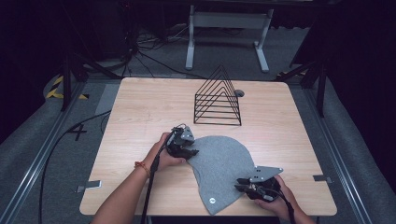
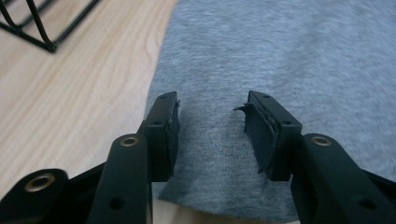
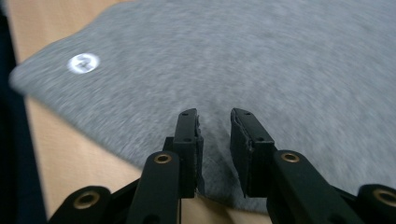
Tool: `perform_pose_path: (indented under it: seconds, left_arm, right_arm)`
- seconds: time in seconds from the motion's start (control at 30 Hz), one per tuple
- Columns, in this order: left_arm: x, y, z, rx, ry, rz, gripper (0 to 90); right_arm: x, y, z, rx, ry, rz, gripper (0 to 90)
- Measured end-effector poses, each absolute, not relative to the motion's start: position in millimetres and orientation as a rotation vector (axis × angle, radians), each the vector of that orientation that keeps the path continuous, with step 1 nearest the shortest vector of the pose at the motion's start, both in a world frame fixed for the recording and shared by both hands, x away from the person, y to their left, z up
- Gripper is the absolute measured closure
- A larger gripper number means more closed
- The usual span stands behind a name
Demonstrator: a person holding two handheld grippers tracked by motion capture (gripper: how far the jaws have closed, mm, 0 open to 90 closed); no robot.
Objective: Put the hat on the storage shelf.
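Two grippers: both set at edges of grey beanie (image 1: 219,170), one per side; nothing lifted yet.
Progress: cloth flat on table (image 1: 140,107), unfolded, no crease raised; grasp stage only, judged early.
Remaining: pinch both edges, then lift or fold; wire rack (image 1: 218,99) possibly the destination, not certain.
Beanie place: near half of table, between the hands, round logo patch (image 1: 212,201) close to front edge.
Right gripper (image 1: 241,185): nearest, at lower right edge of cloth, pointing toward table's left.
Right jaws: narrow gap, a small ridge of fabric bunched between the pads (image 3: 198,149); firm hold on cloth cannot be told, pads not clearly pressing.
Right hand (image 1: 273,196): wrapped round handle from behind, forearm in from bottom right corner.
Left gripper (image 1: 190,153): farther, at upper left edge of cloth, pointing toward table's right.
Left jaws: about halfway apart, straddling cloth edge, pads (image 2: 261,135) low over fabric, nothing clamped.
Left hand (image 1: 163,151): gripping handle, wristband on forearm, arm angled in from lower left.
Rack: far centre, empty, well apart from beanie.
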State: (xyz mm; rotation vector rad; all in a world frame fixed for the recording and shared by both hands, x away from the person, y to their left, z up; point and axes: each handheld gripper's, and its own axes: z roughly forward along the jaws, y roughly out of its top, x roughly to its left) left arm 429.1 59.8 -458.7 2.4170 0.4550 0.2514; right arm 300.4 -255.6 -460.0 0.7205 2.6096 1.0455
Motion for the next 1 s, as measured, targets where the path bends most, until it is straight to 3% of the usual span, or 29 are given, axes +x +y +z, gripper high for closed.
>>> perform_pose_path:
  seconds: [0.5, 1.0]
  left_arm:
    - [363, 58, -459, 2.431, 0.428, 0.154, 56.0]
    - [341, 33, -458, 2.444, 0.365, 0.083, 51.4]
  right_arm:
    - [332, -289, -456, 0.973, 2.442, 0.918, 67.6]
    - [381, -297, -455, 1.041, 2.369, 0.865, 64.0]
